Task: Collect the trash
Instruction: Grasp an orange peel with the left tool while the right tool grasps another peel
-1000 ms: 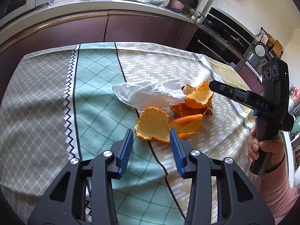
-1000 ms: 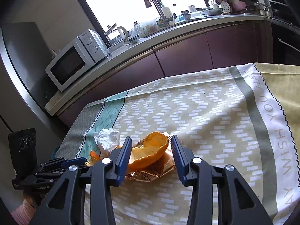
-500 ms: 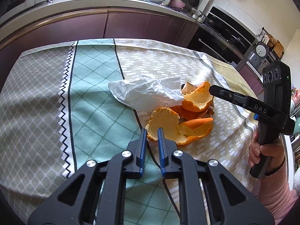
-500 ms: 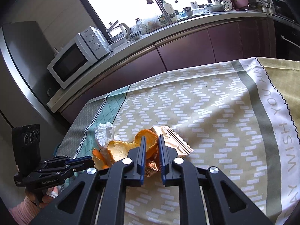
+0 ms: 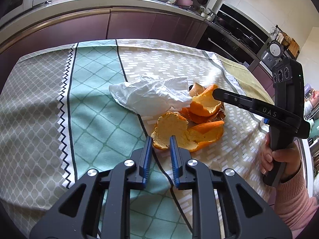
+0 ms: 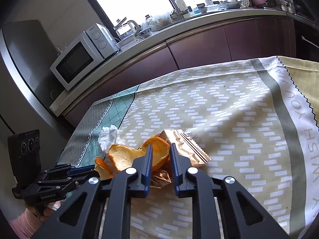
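A pile of trash lies on the patterned tablecloth (image 5: pixel 89 107): several orange peels, a crumpled white tissue (image 5: pixel 151 95) and a shiny copper foil wrapper (image 6: pixel 187 145). My left gripper (image 5: pixel 161 139) is nearly shut, its jaws around the near edge of the big flat orange peel (image 5: pixel 173 127). My right gripper (image 6: pixel 161 149) is nearly shut on the curled orange peel (image 6: pixel 157 153) on top of the wrapper. The right gripper also shows in the left wrist view (image 5: pixel 217 93), at the curled peel (image 5: pixel 205 103).
A kitchen counter (image 6: pixel 179 29) with a microwave (image 6: pixel 79 57), kettle and dishes runs behind the table. The tablecloth (image 6: pixel 239 109) stretches wide to the right of the pile. The tissue also shows in the right wrist view (image 6: pixel 108 139).
Both grippers went from wide open to nearly shut. The left one closed on the near peel, the right one on the curled peel, and both eased slightly wider in the last half second.
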{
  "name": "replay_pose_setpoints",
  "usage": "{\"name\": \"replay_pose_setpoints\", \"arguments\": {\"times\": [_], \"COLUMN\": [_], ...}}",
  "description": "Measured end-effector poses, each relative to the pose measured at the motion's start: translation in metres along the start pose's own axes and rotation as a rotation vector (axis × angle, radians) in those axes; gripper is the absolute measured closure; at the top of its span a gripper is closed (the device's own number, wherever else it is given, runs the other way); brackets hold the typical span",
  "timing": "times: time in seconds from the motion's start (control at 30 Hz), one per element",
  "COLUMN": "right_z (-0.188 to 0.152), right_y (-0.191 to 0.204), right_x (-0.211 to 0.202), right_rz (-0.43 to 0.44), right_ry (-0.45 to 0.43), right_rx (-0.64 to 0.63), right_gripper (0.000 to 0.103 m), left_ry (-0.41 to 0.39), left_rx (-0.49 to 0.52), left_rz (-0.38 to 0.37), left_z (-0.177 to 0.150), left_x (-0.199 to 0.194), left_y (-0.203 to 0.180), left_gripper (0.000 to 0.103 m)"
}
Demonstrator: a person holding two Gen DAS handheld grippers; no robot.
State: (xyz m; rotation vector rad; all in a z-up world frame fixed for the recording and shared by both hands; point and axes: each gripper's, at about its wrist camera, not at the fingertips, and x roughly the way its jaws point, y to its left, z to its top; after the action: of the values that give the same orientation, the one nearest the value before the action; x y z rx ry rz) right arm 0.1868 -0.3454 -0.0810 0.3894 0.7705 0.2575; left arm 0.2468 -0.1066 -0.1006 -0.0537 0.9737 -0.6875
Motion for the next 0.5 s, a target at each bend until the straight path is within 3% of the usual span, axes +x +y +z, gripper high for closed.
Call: {"name": "replay_pose_setpoints", "arguments": {"times": [0.13, 0.5], "right_z": [-0.003, -0.006], "right_y": [0.001, 0.011], "right_x": [-0.007, -0.04], "right_rz": [0.01, 0.065], "right_ry": [-0.021, -0.1], "right_rx": [-0.001, 0.008], "right_gripper": [0.099, 0.099], "left_ry": [-0.015, -0.1], "left_rx": [0.008, 0.02], "left_rz": [0.013, -0.016], "left_z": [-0.001, -0.008], "left_x": [-0.003, -0.043], "left_y": [-0.003, -0.01], "left_gripper": [0.097, 0.099]}}
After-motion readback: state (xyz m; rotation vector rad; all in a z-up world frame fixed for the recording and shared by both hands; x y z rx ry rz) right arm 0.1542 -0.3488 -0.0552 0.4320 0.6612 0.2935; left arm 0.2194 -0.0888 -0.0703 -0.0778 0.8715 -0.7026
